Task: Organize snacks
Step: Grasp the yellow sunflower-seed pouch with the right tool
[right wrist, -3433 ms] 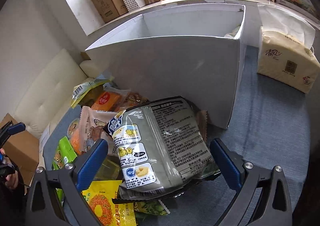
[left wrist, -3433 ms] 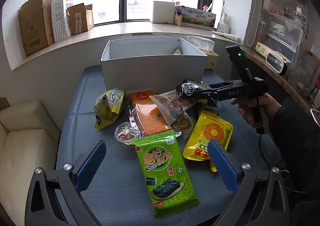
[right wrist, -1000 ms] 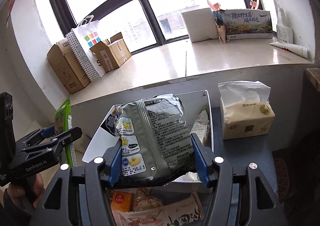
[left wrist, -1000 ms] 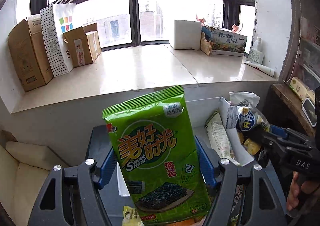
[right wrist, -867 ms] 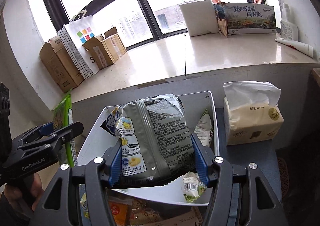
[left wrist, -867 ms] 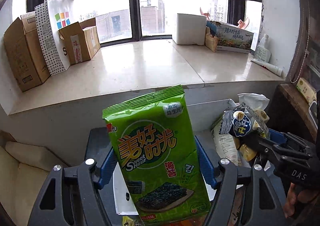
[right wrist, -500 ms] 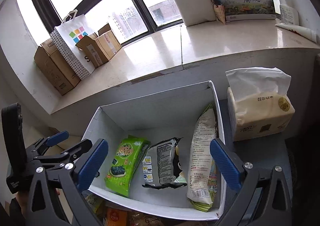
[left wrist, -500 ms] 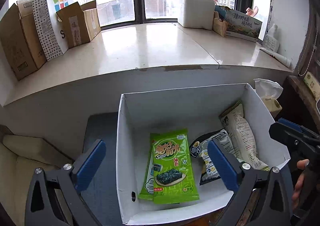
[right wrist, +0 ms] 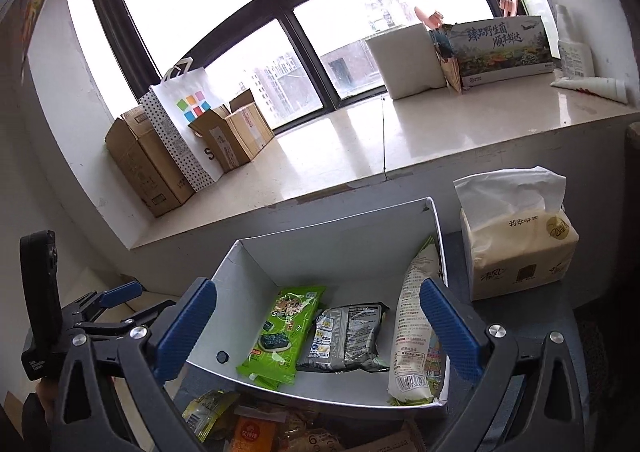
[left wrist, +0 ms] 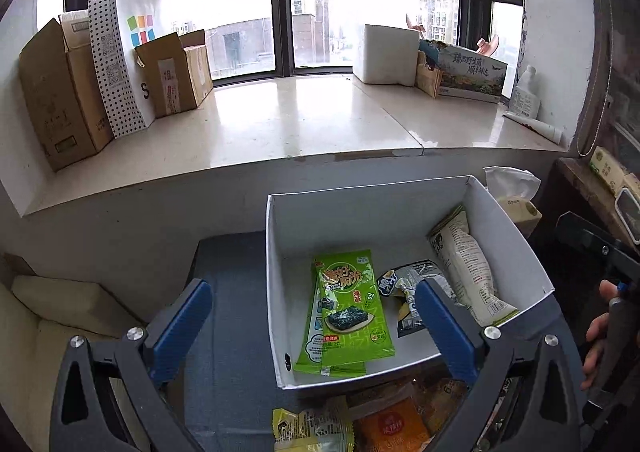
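A white box (left wrist: 276, 292) stands on the blue-grey table. In it lie two green seaweed packets (left wrist: 350, 316), a grey chip bag (left wrist: 404, 288) and a long white bag (left wrist: 468, 272) leaning on the right wall. My left gripper (left wrist: 312, 288) hangs open above the box's left front corner, holding nothing. My right gripper (right wrist: 318, 288) is open over the front rim of the box (right wrist: 332, 220), above the seaweed packet (right wrist: 286, 332), chip bag (right wrist: 348, 336) and white bag (right wrist: 416, 328). Loose snacks, a yellow-green packet (left wrist: 312, 428) and an orange one (left wrist: 390, 428), lie before the box.
A tissue pack (right wrist: 520, 252) sits right of the box. Behind runs a wide window sill (left wrist: 300, 124) with cardboard boxes (left wrist: 60, 92) and a dotted paper bag (left wrist: 124, 56). A cream sofa (left wrist: 24, 324) lies left of the table. A hand (left wrist: 596, 336) shows at the right edge.
Both grippers opened over the box. The green seaweed packet fell from the left one and the grey chip bag from the right one; both now lie in the box.
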`<state>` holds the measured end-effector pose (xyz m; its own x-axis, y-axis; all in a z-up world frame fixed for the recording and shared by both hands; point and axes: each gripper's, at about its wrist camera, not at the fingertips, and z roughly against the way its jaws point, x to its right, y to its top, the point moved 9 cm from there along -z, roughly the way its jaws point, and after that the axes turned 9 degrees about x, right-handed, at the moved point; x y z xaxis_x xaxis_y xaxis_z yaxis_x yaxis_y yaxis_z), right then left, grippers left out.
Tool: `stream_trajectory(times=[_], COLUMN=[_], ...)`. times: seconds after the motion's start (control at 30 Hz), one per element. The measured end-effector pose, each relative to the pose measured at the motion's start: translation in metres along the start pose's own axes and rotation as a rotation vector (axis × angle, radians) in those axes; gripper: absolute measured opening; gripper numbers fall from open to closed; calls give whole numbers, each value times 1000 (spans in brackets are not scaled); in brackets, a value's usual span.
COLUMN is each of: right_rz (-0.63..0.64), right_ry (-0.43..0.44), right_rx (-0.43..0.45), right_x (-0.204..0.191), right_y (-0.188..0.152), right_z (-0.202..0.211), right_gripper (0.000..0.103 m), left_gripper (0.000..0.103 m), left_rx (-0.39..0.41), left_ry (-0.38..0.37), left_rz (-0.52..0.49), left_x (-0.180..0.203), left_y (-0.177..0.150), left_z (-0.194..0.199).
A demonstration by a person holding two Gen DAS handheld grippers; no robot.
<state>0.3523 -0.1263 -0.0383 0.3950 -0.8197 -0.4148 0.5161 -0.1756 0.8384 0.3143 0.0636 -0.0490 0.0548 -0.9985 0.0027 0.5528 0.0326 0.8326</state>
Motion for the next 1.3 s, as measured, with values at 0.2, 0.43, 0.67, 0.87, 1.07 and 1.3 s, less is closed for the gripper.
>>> stream_trajectory(times=[0.2,0.43,0.67,0.87,1.07,1.3], right_rz=[151,233,229,273,523,507], right_ry=[65,68,-60,-70,-113,-180], right_rx=[-46,-152,-250,-343,-391,-401], right_x=[-35,-34,1,3,-7,4], right_y=[-26,-113,-204,-249,-266,-267], right_z=[46,109,151,144,120,111], right_gripper=[103,103,103,103,103,103], left_gripper=[103,103,103,103,103,103], left_rx=[57,88,50,16,21,2], left_ry=[-23,-80,-117,-105,-117,-108], left_rz=[-7,63,149,87,73,78], left_x=[10,26,33,42,47,47], left_y=[-30,-97,-163,-187,-185,-188], left_z=[60,132,168,170,169,164])
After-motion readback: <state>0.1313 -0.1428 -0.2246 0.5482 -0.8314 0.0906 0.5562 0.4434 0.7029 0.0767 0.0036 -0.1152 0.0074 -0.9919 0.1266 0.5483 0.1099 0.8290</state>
